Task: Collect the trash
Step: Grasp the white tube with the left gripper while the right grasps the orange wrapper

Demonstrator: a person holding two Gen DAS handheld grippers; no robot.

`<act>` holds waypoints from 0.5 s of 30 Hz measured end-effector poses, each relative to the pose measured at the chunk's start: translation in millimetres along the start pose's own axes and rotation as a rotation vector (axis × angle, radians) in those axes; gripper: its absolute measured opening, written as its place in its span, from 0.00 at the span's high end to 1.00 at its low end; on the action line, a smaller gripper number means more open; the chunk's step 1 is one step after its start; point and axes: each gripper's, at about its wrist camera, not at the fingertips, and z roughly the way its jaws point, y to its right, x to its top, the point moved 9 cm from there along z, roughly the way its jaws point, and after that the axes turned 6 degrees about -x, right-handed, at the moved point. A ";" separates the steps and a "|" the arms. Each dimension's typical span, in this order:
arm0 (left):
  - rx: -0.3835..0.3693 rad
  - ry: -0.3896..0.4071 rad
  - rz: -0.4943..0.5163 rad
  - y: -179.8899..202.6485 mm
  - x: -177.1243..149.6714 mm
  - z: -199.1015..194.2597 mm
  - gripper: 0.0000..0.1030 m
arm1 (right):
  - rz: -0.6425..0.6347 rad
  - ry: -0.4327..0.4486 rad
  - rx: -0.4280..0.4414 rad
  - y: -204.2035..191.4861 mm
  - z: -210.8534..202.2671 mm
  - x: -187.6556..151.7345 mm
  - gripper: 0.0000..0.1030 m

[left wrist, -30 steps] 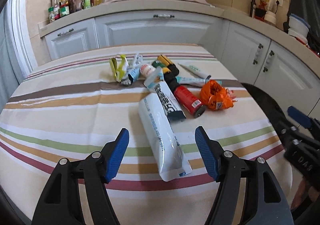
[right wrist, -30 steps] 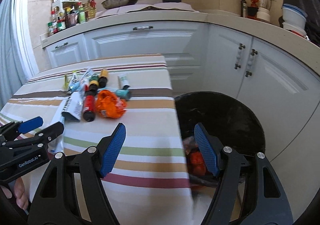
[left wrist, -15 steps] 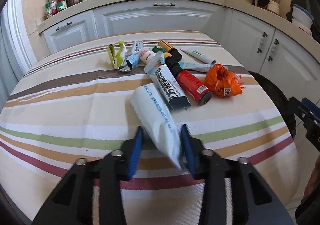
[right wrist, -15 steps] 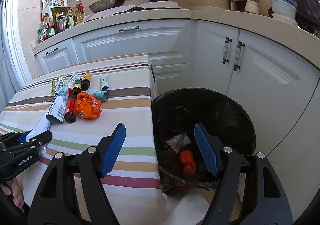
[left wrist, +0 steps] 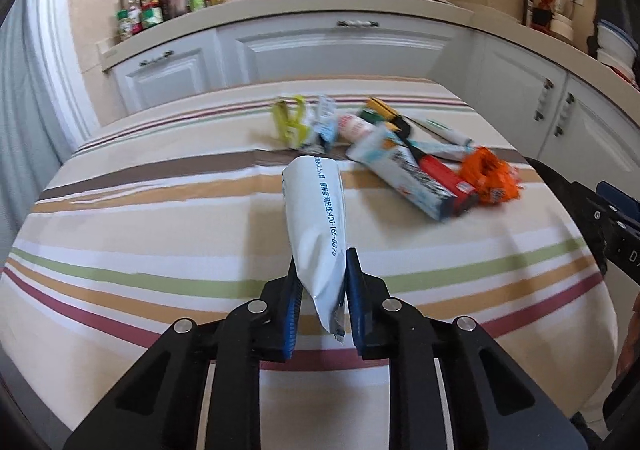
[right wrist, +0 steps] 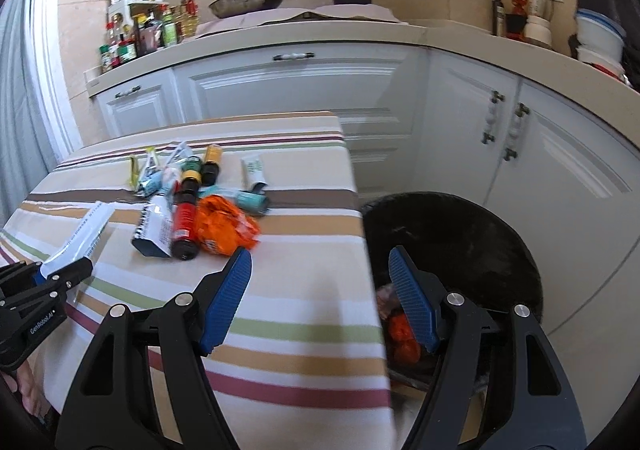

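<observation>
A: What has changed on the striped table (left wrist: pixel 160 234)?
B: The left gripper (left wrist: pixel 322 278), wide open a second ago, is closing on the white pouch (left wrist: pixel 318 217), its near end pinched between the pads, its far end now raised off the cloth.
A: The right gripper (right wrist: pixel 320 298)?
B: Still open and empty, near the black bin (right wrist: pixel 472 234).

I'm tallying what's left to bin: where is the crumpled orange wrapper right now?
The orange wrapper lies on the striped tablecloth toward its right edge, touching the red bottle, with the black bin beyond that edge.
</observation>
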 end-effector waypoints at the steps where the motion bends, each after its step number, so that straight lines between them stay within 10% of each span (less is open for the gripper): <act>1: 0.008 0.002 -0.006 -4.7 0.8 -0.3 0.79 | -0.008 0.000 0.007 -5.7 1.8 2.9 0.32; 15: 0.077 0.020 -0.093 -68.7 13.9 4.3 0.79 | -0.062 -0.084 0.048 -54.4 41.3 25.0 0.30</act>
